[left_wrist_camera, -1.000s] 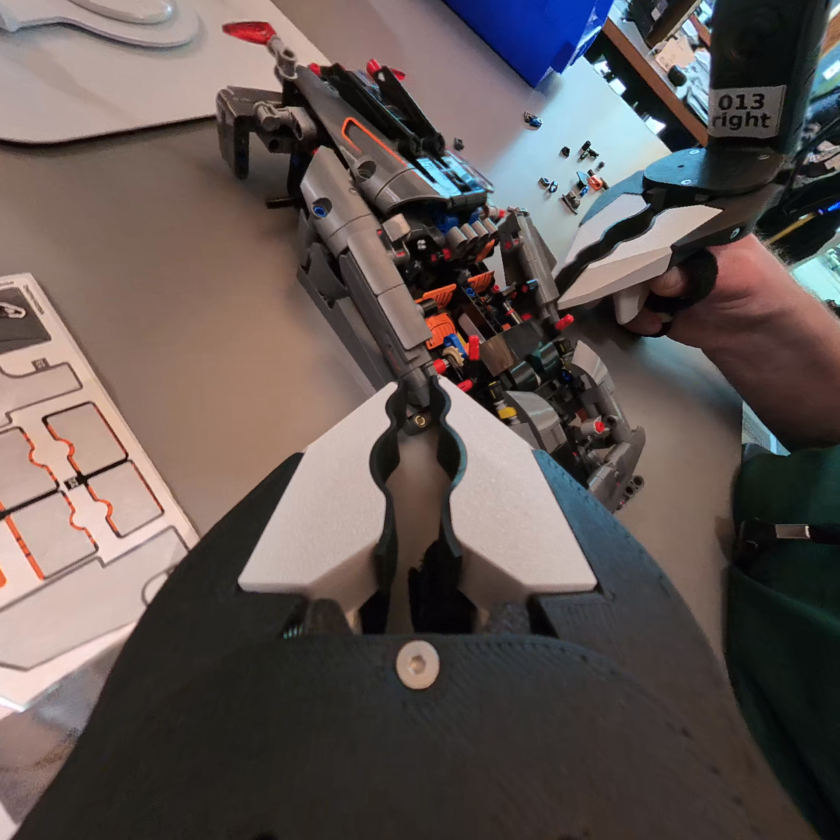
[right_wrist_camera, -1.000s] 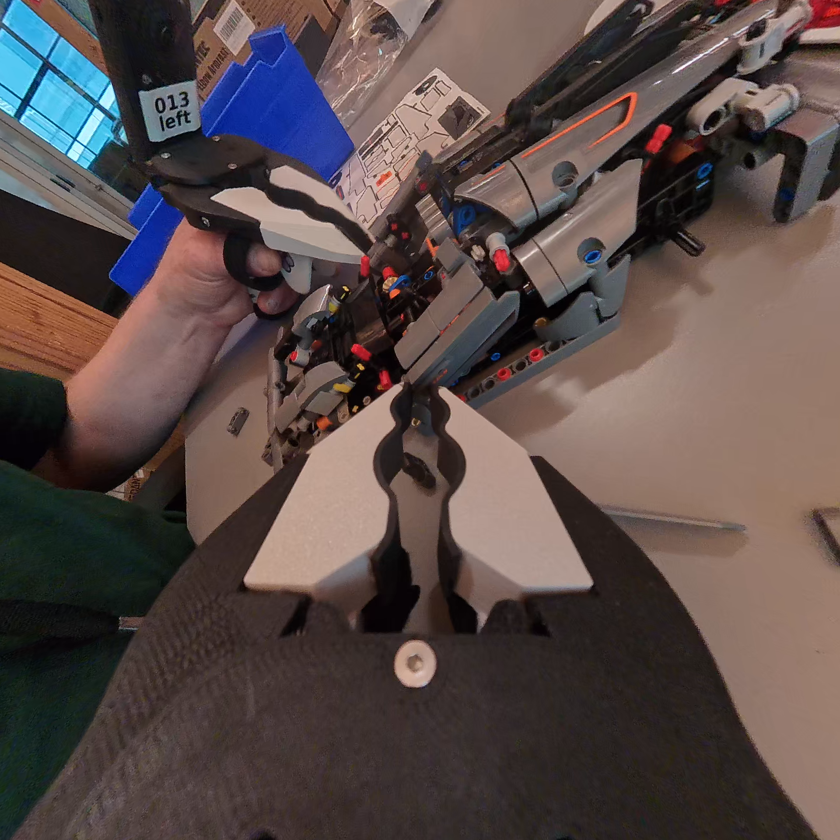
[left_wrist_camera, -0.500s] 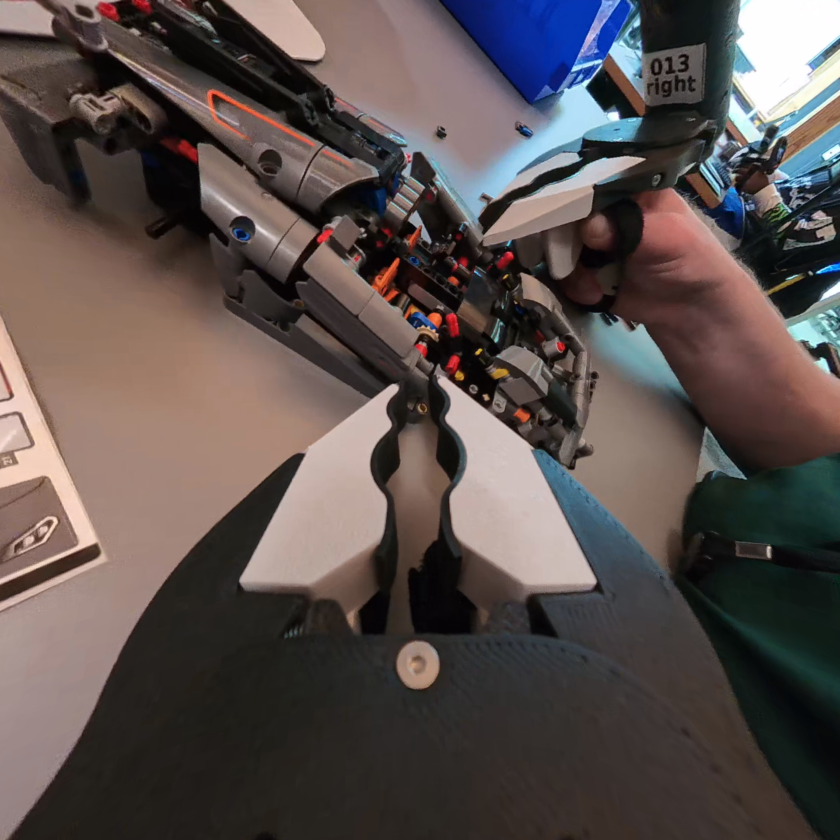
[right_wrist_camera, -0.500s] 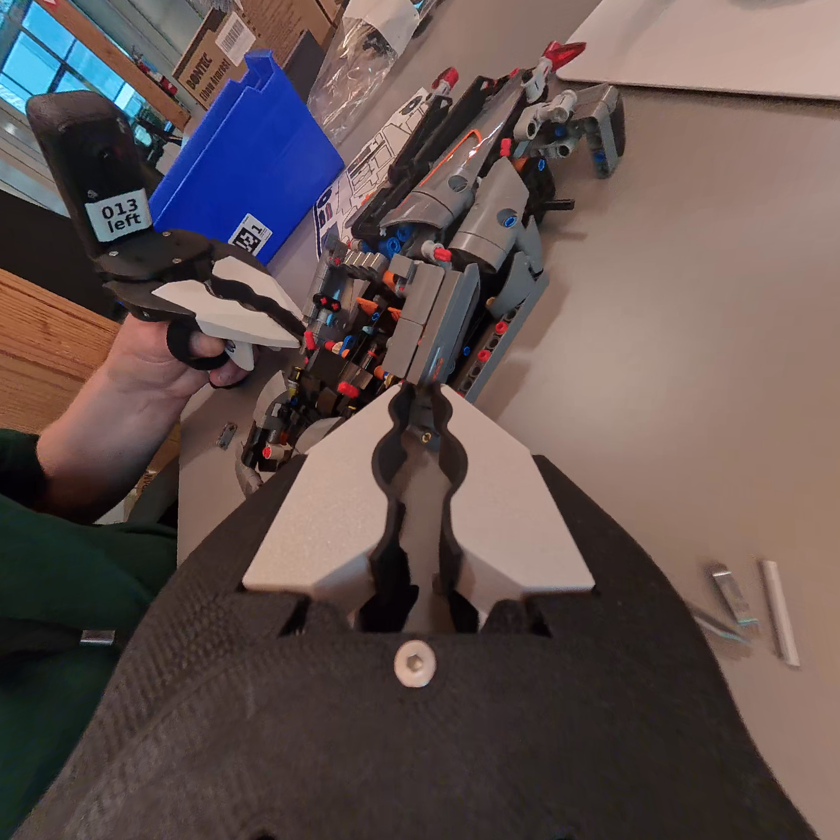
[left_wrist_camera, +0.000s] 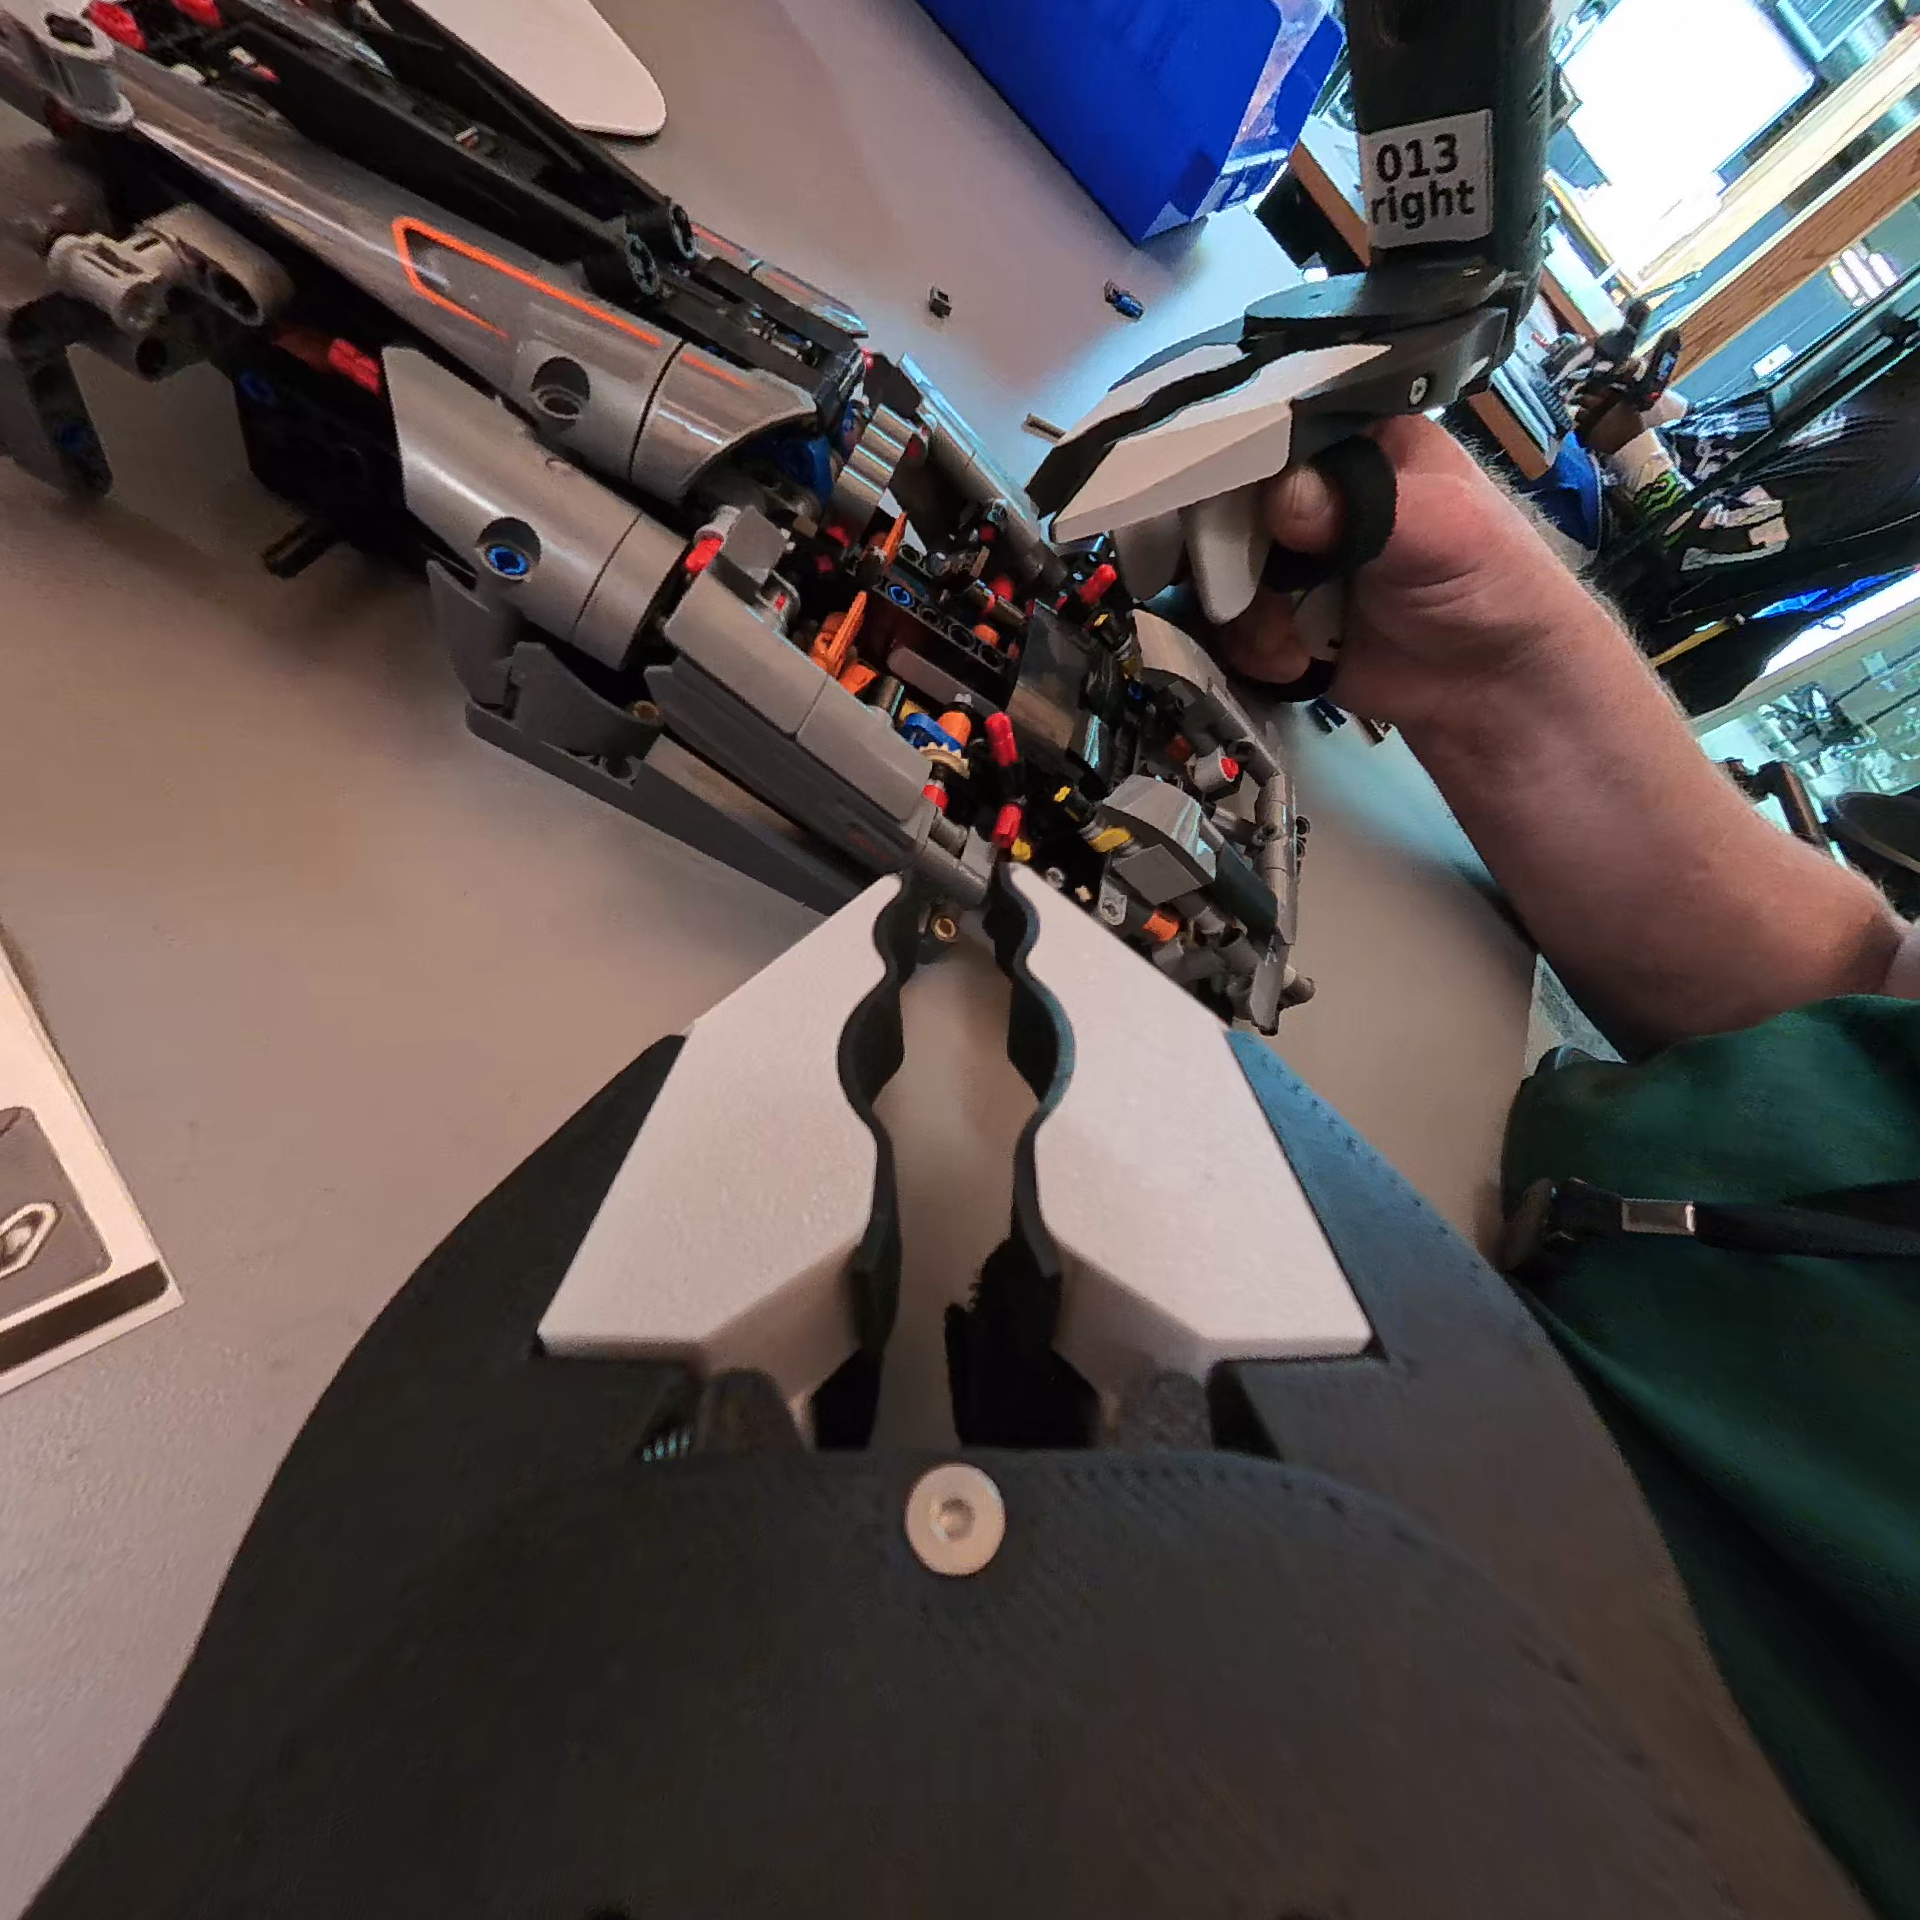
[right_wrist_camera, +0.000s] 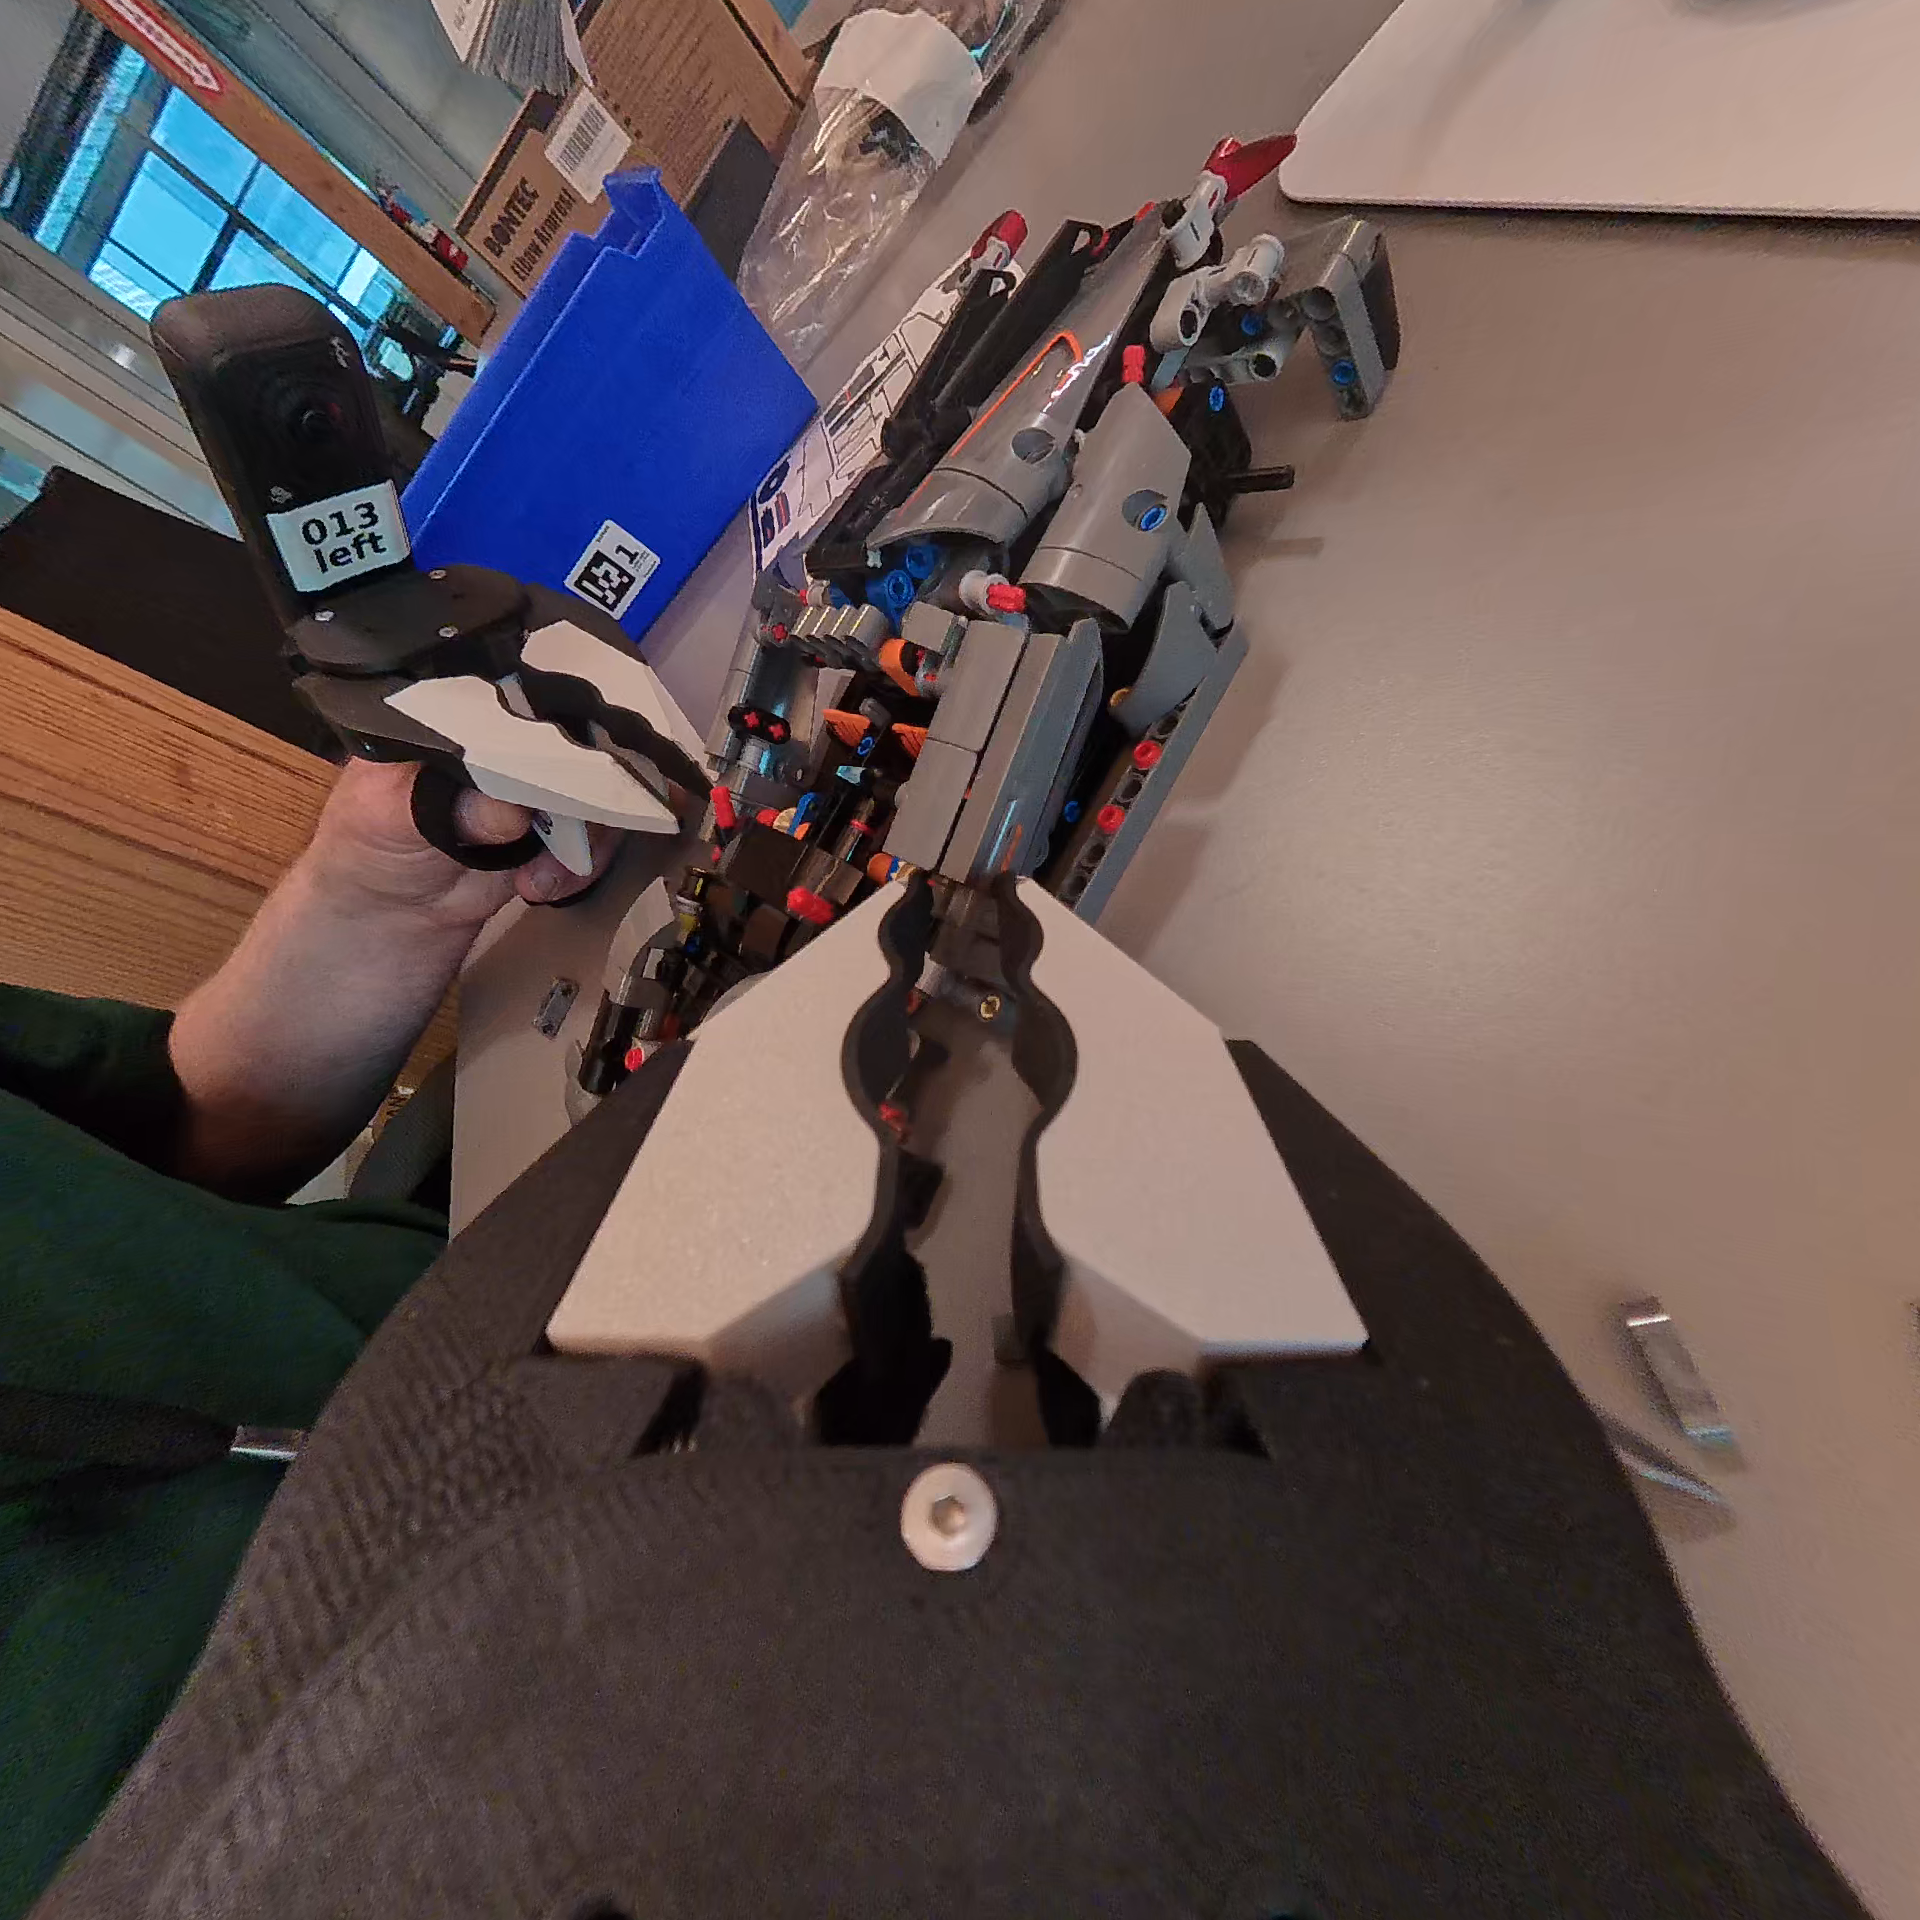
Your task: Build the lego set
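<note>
The lego model (left_wrist_camera: 665,499), a long grey and black vehicle with orange lines and red and blue pins, lies on the grey table. My left gripper (left_wrist_camera: 951,899) is shut on a grey beam at the model's near end. My right gripper (right_wrist_camera: 961,904) is shut on a grey part at the model's near end in its own view. The right gripper also shows in the left wrist view (left_wrist_camera: 1049,499), held by a hand, tips at the model's far side. The left gripper shows in the right wrist view (right_wrist_camera: 670,805), tips against the model's left side.
A blue bin (left_wrist_camera: 1122,104) stands behind the model, also in the right wrist view (right_wrist_camera: 603,447). A sticker sheet (left_wrist_camera: 62,1247) lies at left. Small loose parts (left_wrist_camera: 1122,301) lie near the bin. A white board (right_wrist_camera: 1610,104) is far right. Metal strips (right_wrist_camera: 1673,1371) lie at right.
Both grippers stayed shut on the model while they and the model swung around on the table. The sticker sheet has slid to the left edge of the left wrist view.
</note>
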A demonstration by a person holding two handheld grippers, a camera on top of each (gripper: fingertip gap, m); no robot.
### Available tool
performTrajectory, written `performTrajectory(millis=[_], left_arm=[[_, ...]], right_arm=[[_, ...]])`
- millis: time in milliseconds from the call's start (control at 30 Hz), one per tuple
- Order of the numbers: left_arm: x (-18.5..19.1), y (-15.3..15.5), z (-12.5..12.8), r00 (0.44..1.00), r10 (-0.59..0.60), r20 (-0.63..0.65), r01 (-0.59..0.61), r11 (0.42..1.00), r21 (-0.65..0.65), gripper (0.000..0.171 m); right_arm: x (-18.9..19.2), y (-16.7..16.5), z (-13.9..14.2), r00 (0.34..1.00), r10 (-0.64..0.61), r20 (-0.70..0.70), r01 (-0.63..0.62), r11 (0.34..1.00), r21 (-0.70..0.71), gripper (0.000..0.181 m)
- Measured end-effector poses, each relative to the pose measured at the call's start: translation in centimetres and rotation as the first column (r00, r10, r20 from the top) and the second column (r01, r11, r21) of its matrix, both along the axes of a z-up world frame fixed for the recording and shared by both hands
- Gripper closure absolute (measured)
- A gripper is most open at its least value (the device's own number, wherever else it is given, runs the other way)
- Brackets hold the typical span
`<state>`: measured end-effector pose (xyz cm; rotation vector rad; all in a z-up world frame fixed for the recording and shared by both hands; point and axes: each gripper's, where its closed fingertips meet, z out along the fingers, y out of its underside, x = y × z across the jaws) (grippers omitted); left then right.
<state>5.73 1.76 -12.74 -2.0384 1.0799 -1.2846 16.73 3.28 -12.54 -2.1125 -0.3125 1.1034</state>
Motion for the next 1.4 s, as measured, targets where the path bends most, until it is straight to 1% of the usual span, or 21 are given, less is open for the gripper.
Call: performTrajectory(millis=[100,200,300,433,567,667,767,967,1067,1100,1233,1333,1400], left_arm=[[-0.2,0.2,0.5,0.999,0.005,0.035,-0.005,1.000,-0.009,0.157],[-0.6,1.1,0.9,0.998,0.037,0.059,-0.037,0.999,0.000,0.152],[-0.8,2.3,1.1,0.996,0.074,0.059,-0.076,0.997,0.028,0.146],[-0.4,3.5,1.3,0.993,0.099,0.065,-0.100,0.995,0.020,0.141],[0.2,4.2,1.0,0.993,0.103,0.051,-0.104,0.995,0.012,0.143],[0.4,4.4,1.0,0.994,0.101,0.043,-0.103,0.994,0.030,0.148],[0.5,4.3,1.0,0.995,0.093,0.044,-0.095,0.994,0.046,0.149],[0.6,4.2,0.9,0.998,0.068,0.011,-0.069,0.993,0.093,0.149],[0.2,4.6,1.5,0.996,0.081,0.031,-0.083,0.993,0.083,0.146],[0.2,4.7,1.6,0.996,0.083,0.030,-0.085,0.992,0.090,0.144],[0.2,5.3,2.1,0.996,0.085,0.008,-0.085,0.984,0.155,0.143],[0.6,5.6,2.0,0.997,0.074,-0.029,-0.067,0.977,0.202,0.145],[0.9,5.5,1.9,0.998,0.057,-0.038,-0.048,0.978,0.205,0.147]], right_arm=[[0.1,0.1,0.1,1.000,-0.005,-0.007,0.005,1.000,0.003,0.169],[0.2,0.2,0.2,1.000,-0.007,-0.019,0.007,1.000,0.003,0.167],[0.1,0.2,0.2,1.000,-0.001,-0.019,0.001,1.000,-0.001,0.166],[0.1,0.2,0.3,1.000,-0.001,-0.027,0.001,1.000,0.001,0.166],[0.1,0.1,0.3,1.000,0.002,-0.029,-0.002,1.000,-0.001,0.166],[0.1,0.1,0.3,0.999,0.004,-0.032,-0.005,1.000,-0.002,0.166],[0.1,0.1,0.3,0.999,0.003,-0.034,-0.004,1.000,-0.003,0.166],[0.1,0.1,0.3,0.999,0.003,-0.033,-0.003,1.000,-0.001,0.165],[0.1,0.1,0.3,0.999,0.004,-0.036,-0.004,1.000,0.000,0.165],[0.1,0.1,0.3,0.999,0.004,-0.037,-0.004,1.000,0.000,0.165],[0.1,0.1,0.4,0.999,0.007,-0.041,-0.007,1.000,0.001,0.164],[0.1,0.1,0.5,0.999,0.008,-0.051,-0.008,1.000,0.000,0.164],[0.1,0.1,0.5,0.999,0.008,-0.050,-0.008,1.000,0.001,0.163]])
